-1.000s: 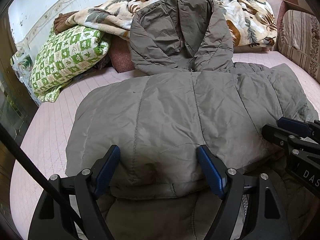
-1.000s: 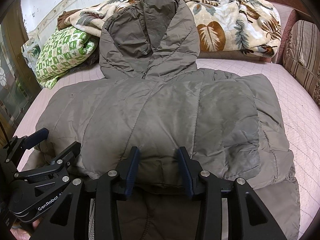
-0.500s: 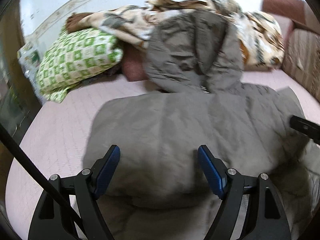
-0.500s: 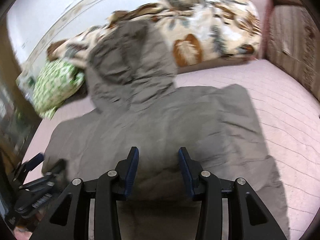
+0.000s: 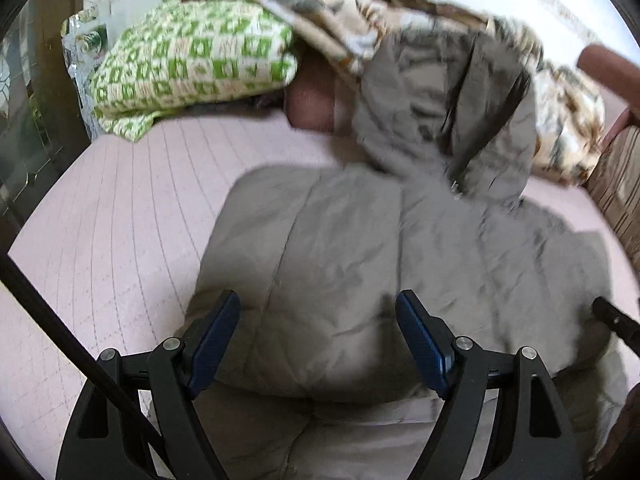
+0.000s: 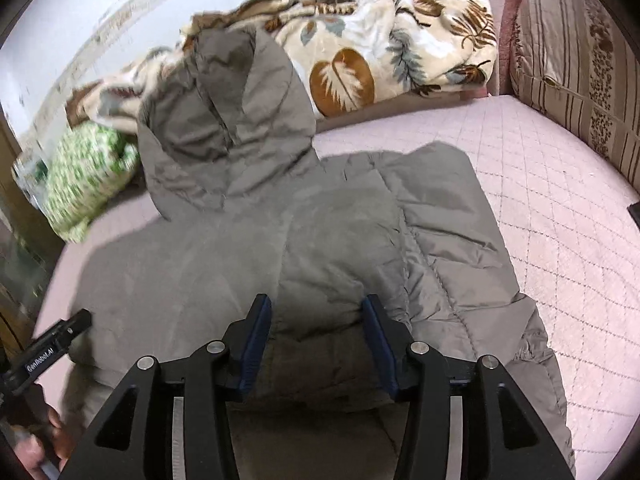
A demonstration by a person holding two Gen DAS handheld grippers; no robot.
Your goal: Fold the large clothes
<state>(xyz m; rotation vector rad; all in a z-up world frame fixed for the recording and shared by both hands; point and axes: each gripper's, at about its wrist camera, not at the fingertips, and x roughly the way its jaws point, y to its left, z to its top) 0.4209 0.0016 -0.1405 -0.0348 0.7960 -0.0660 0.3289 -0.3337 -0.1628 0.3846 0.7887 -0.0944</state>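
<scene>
Underneath everything, the pink quilted bed cover [image 6: 560,216] fills both views, its bare cloth running out toward 3 o'clock in the right wrist view and toward 9 o'clock in the left. Spread on it lies the grey-brown padded coat [image 6: 320,248], its lower part folded up over the body so that a doubled edge sits just ahead of both tools. Its hood [image 6: 228,120] points to 12 o'clock and rests against the heap at the head of the bed. That heap is a leaf-print blanket [image 6: 380,40] at 1 o'clock, with a green-and-white patterned pillow [image 5: 192,60] at 10 o'clock in the left wrist view. A striped cushion [image 6: 580,72] stands at 2 o'clock along the bed's edge.

The left gripper [image 5: 318,340] hangs above the coat's folded edge with its jaws spread wide and nothing pinched between the blue pads [image 5: 420,344]. The right gripper [image 6: 316,340] has just been opening its jaws; they stand at a middling gap over a raised ridge of coat fabric, and the pads appear not to press on it.
</scene>
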